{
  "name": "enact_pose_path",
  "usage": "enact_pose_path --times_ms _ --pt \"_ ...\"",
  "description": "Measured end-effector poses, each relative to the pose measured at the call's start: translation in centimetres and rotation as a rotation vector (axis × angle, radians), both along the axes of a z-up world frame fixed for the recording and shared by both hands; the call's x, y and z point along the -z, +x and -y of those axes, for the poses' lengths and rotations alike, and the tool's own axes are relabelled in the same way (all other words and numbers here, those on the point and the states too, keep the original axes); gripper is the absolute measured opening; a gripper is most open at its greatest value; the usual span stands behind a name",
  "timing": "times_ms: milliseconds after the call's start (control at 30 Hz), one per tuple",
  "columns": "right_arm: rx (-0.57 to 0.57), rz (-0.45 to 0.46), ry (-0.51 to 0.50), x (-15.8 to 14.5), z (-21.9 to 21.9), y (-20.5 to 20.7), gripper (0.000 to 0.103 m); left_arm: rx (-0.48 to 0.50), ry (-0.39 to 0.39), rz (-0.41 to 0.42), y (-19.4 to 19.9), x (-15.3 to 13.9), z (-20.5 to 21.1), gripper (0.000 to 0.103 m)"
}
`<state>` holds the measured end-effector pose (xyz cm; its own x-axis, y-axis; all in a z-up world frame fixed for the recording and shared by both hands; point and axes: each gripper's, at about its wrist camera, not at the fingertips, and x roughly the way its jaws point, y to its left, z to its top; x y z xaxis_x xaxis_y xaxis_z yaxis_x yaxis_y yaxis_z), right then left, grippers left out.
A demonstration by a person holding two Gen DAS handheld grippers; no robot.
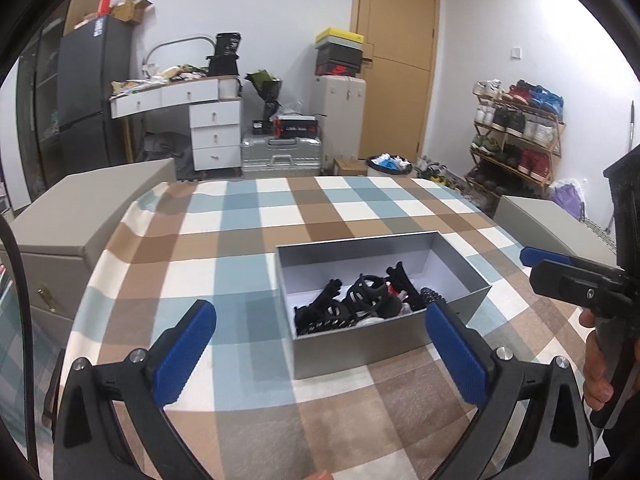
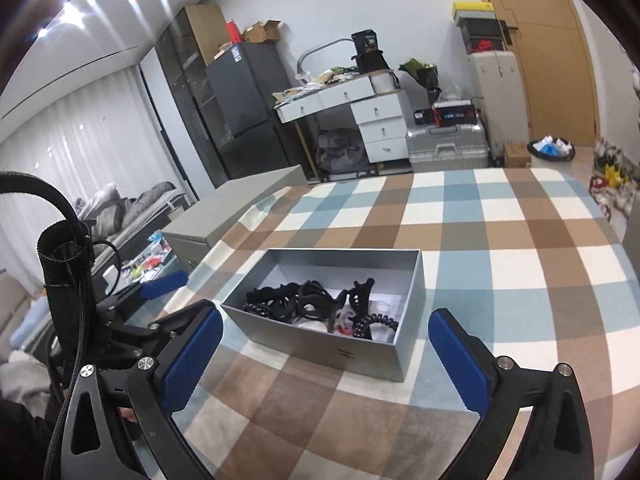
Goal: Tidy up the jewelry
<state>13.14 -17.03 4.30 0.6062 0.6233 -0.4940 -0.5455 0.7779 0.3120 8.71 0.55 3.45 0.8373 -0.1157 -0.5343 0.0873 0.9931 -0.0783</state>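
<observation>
Left wrist view shows my left fingers [image 1: 320, 344] spread wide with nothing between them, hovering over the checked tabletop [image 1: 240, 236]. Just ahead sits the grey box [image 1: 360, 348], its lid off, holding a heap of black hair clips [image 1: 360, 300] at its near end. My right fingers [image 2: 324, 348] also stand wide and empty before that box.

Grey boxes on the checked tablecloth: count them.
1: the open grey box sits mid-table, holding black hair clips. Nothing else rests on the tablecloth.
</observation>
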Motion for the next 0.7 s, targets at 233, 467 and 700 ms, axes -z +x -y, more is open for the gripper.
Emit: enact_pose_path --times_ms 233,467,700 --pt "0.046 0.111 -0.037 0.6 0.4 -1.8 0.103 -0.034 0.029 0.046 -1.7 0.7 -0.1 0.102" --pt "0.052 0.179 -0.051 0.5 0.5 -3.2 0.103 -0.047 0.033 0.087 -2.1 0.9 -0.4 0.102" --pt "0.063 0.241 -0.035 0.6 0.5 -4.5 0.103 -0.051 0.005 0.103 -2.6 1.5 -0.6 0.102"
